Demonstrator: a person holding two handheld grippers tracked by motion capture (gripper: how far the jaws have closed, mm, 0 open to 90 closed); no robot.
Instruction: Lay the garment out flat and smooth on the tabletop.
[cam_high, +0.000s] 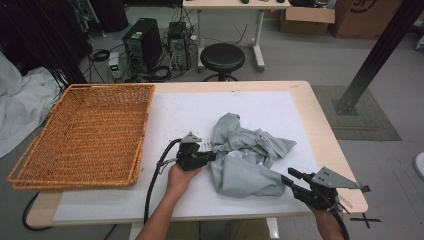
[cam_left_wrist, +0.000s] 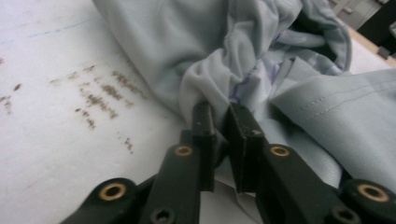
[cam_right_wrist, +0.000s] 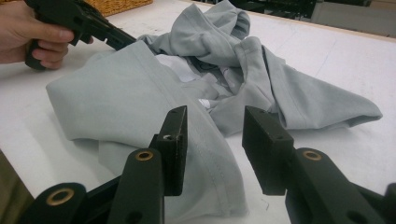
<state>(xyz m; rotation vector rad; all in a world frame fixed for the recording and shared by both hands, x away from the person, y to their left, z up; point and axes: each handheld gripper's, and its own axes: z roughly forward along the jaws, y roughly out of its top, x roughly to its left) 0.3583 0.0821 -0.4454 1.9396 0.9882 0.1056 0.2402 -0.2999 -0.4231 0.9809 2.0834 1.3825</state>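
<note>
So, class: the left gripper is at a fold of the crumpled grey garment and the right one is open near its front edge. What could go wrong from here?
1. The left gripper pinches only a thin fold of the grey garment, so it may slip out when lifted.
2. The right gripper is open above a hem near the table edge; a pull could drag cloth off the table.

Both grippers are black — the left gripper (cam_high: 209, 156) and right gripper (cam_high: 290, 178) alike — with brass-ringed holes along the jaws. A grey three-cornered plate (cam_high: 331, 178) tops the right one. Black cables (cam_high: 152, 182) trail off; the forearms are unsleeved.
</note>
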